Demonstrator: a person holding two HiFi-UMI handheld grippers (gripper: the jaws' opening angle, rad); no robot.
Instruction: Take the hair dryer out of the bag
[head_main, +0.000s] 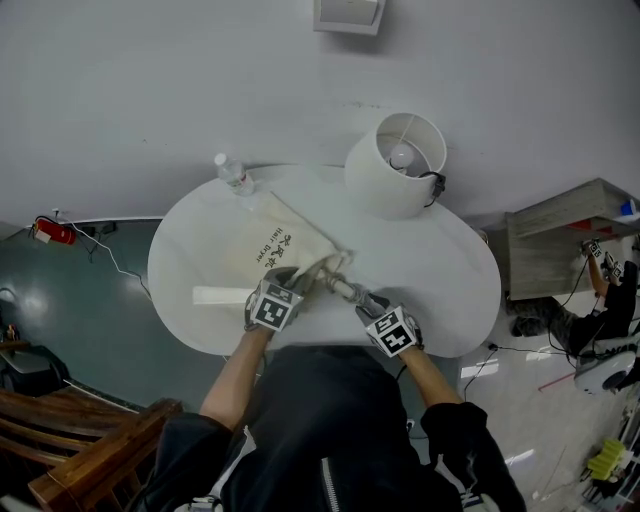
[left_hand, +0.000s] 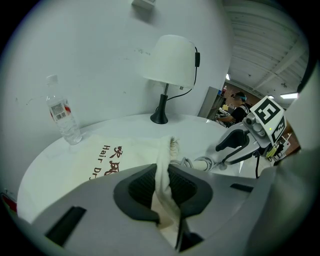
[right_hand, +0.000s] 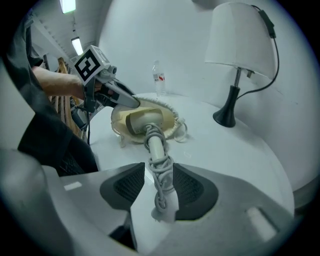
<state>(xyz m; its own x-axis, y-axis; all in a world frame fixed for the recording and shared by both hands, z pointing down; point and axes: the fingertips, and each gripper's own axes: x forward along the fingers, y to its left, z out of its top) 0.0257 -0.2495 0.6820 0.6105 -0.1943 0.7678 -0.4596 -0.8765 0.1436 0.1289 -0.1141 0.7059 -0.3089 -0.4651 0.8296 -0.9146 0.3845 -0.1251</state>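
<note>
The cream cloth bag printed "Hair Dryer" lies on the round white table. My left gripper is shut on a fold of cloth at the bag's mouth and pins it near the table's front. In the right gripper view the grey hair dryer has its head just inside the bag's mouth. Its handle, wrapped in cord, points out toward me. That handle lies between the jaws of my right gripper, which stand open with a gap beside it. In the head view the two grippers, left and right, face each other.
A white-shaded lamp with a black base stands at the table's far right. A clear water bottle is at the far left, by the bag's closed end. Wooden furniture sits by my left side. A person works in the background.
</note>
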